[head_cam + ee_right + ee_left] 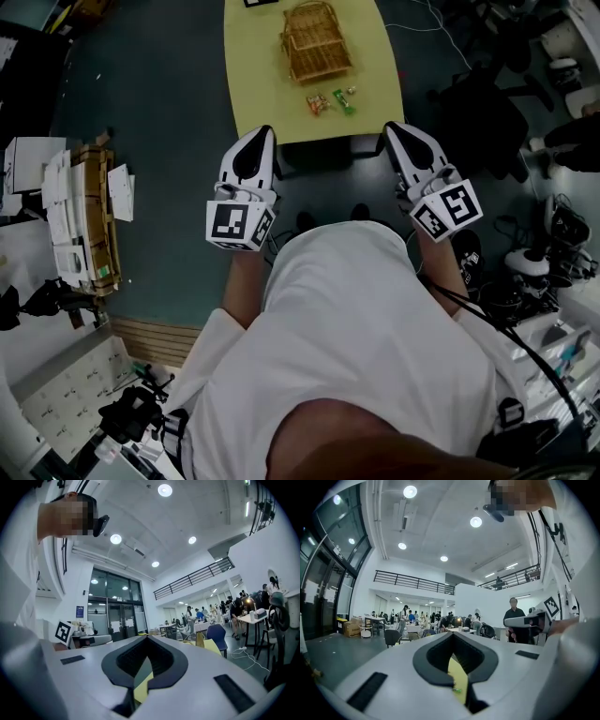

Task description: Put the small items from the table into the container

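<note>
White left gripper [266, 132] and white right gripper [391, 127]: jaws pressed together, holding nothing, at the yellow table's [255, 89] near edge. Small colourful wrapped items [330, 101] lie there, just beside the woven wicker basket [293, 64].

yellow table [253, 94], tan wicker basket [316, 42], green and orange small items [330, 101], teal floor [159, 94].

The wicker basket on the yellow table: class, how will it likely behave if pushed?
The wicker basket looks open-woven, so it is probably light and likely to slide on the yellow table. Its footprint looks broad, so tipping seems unlikely. Its weave may flex slightly.
</note>
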`<state>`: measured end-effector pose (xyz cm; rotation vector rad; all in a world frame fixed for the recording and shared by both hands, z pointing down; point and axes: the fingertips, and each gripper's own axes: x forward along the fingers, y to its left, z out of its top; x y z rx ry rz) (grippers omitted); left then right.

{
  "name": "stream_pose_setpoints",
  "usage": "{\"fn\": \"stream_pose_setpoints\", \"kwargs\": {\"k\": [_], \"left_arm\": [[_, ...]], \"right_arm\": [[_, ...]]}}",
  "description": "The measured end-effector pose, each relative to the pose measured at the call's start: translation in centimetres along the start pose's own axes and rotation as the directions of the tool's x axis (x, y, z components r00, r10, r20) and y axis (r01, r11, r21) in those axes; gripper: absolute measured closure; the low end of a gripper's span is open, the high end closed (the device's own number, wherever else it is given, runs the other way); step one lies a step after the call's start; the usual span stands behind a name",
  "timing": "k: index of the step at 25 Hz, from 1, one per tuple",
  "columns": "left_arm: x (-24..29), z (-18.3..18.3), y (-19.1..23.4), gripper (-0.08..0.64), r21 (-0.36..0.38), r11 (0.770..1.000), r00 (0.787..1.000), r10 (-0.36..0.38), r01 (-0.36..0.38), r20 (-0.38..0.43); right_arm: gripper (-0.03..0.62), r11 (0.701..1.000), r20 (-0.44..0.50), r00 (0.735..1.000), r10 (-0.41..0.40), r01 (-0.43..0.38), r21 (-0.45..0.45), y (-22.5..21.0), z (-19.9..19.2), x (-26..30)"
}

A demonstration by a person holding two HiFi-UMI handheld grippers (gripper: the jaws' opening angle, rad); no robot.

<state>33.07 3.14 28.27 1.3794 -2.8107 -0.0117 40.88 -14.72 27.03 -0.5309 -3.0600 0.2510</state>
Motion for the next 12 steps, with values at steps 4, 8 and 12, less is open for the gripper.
{"fn": "stream_pose_setpoints", "kwargs": {"k": [4,8,12], "left_arm": [[0.1,-0.1,-0.3,0.552,-0.004,1.0,1.0,-0.011,0.011,0.002],[-0.1,-0.2,-0.2,0.552,-0.008,1.0,1.0,-0.014,0.014,0.001],[-0.4,-0.1,0.0,0.552,-0.007,1.0,1.0,-0.011,0.011,0.002]], "right_arm": [[0.577,1.0,0.003,1.0,-0.003,0.003,0.005,0.1,0.0,-0.2],[0.577,1.0,0.001,1.0,0.002,-0.002,0.008,0.5,-0.2,0.1],[0.577,1.0,0.0,1.0,0.012,-0.012,0.007,1.1,-0.2,0.5]]}}
